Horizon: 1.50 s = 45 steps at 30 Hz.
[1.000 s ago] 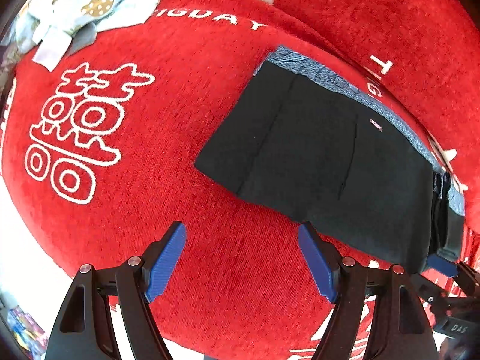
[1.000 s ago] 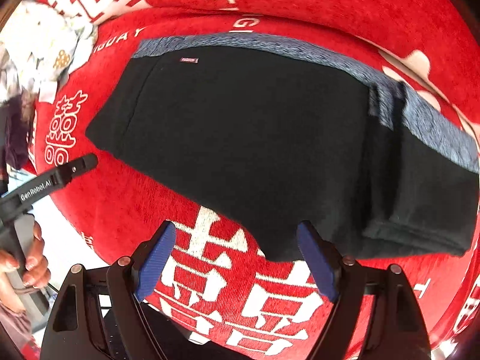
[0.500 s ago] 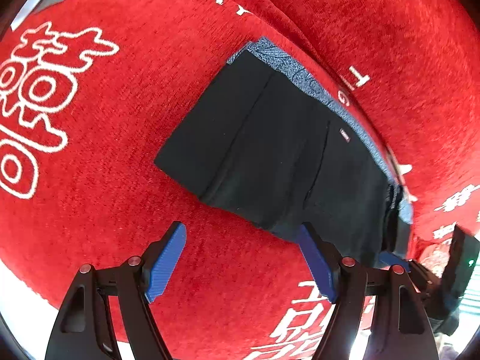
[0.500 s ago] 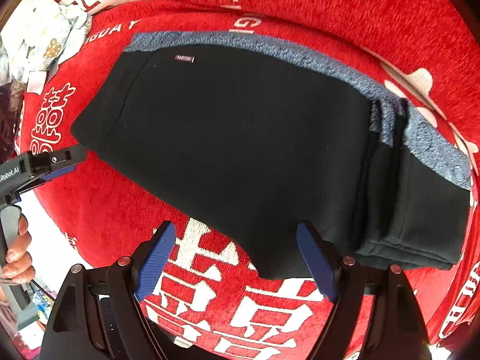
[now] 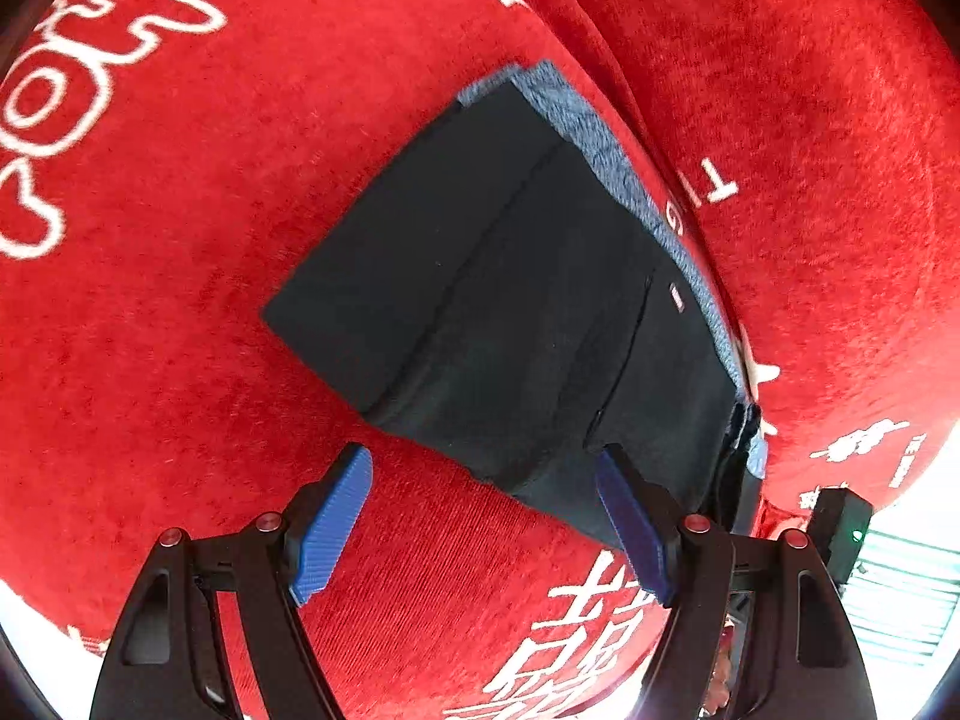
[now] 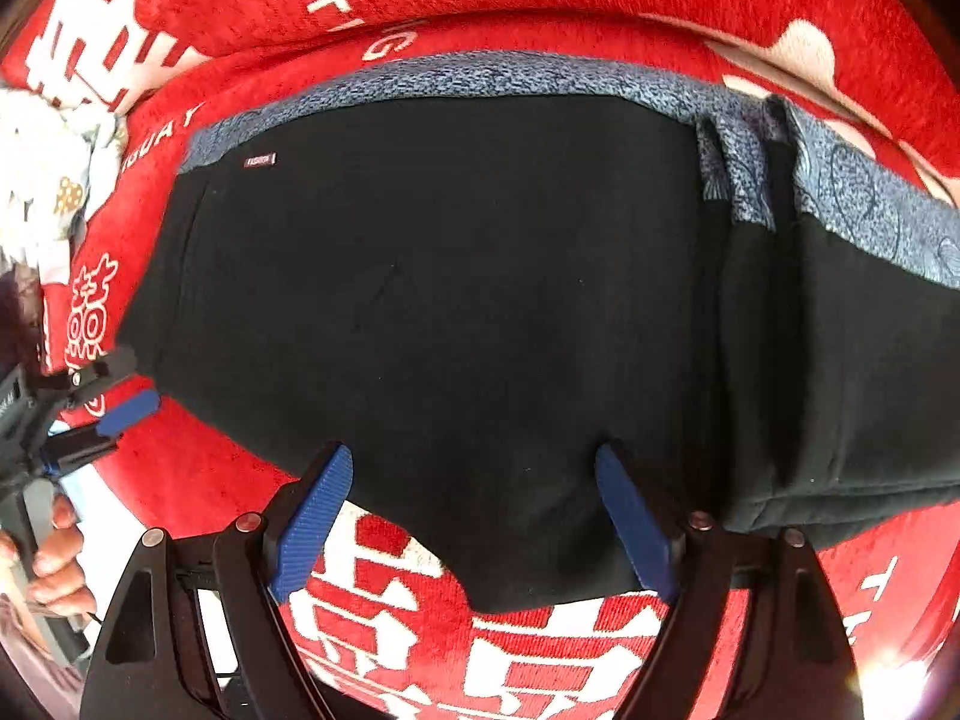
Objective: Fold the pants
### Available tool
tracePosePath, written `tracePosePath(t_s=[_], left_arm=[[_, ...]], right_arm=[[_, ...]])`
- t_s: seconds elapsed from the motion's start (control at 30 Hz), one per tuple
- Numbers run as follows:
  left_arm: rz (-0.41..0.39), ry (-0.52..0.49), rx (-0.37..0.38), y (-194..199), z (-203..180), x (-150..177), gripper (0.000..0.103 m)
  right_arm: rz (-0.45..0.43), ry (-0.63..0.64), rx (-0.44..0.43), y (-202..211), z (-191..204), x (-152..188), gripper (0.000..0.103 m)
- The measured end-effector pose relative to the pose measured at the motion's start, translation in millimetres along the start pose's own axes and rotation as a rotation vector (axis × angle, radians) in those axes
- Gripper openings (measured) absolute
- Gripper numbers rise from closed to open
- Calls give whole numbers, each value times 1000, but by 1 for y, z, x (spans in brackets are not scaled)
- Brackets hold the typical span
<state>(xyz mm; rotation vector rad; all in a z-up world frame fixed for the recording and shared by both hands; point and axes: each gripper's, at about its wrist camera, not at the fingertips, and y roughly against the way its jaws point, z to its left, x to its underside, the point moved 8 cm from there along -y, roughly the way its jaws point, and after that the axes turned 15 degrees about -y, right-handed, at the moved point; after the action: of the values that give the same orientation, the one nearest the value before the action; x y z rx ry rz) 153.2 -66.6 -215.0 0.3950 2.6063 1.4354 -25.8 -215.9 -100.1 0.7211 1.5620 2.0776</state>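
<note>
both grippers hang over the folded black pants [image 6: 450, 312] on the red blanket [image 5: 180, 330]. left gripper [image 5: 483, 519] and right gripper [image 6: 474, 516] both have jaws spread wide, gripping nothing; contact's hard to tell.

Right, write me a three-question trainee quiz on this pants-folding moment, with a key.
1. True or false: the right claw is clamped shut on the black pants.
2. Multiple choice: the blue-grey waistband runs along which edge of the pants in the right wrist view? A) the far edge B) the near edge C) it is hidden
3. Fill in: the pants lie on a ____ plush cover with white characters.

Key:
1. False: both claws, including the left claw, stand open at the pants' near edge.
2. A
3. red
</note>
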Motion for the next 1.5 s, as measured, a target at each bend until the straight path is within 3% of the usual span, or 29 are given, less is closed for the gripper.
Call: tracePosePath(t_s=[0.33,0.53,0.63,0.7,0.8,0.87,0.97,1.07,1.2,1.37,1.5], left_arm=[[-34,-81,-36,-10,-13,-14,78],[-184,-171,11,18,-48,-22,78],[-148,-160,-36,1,-40,-28,78],[-96,-111,-82,-16,-24,-28,77],[-112,-115,-183,-13,-21,-31,50],[-125,-174,-254,-9,-28,-30,40],[-152,-344,-419,-1,-48,-27,36],[-192,-579,-621,2,-75,-19,36],[-206,-829,-809,-5,-89,-4,36],[-215,-919,-866,-9,-95,2,36],[-218,-945,-895,-16,-105,1,36]], right_arm=[[4,25,0,-3,3,5,90],[-7,50,2,-7,10,7,92],[-5,53,-4,-8,11,8,92],[-1,57,1,-8,13,7,92],[-1,67,5,-1,18,5,92],[-34,82,-19,16,26,-1,92],[-78,100,-71,43,44,-18,92],[-83,116,-150,67,70,-45,92],[-1,145,-271,82,119,-77,92],[198,256,-329,67,197,-83,91],[339,356,-272,31,237,-59,91]])
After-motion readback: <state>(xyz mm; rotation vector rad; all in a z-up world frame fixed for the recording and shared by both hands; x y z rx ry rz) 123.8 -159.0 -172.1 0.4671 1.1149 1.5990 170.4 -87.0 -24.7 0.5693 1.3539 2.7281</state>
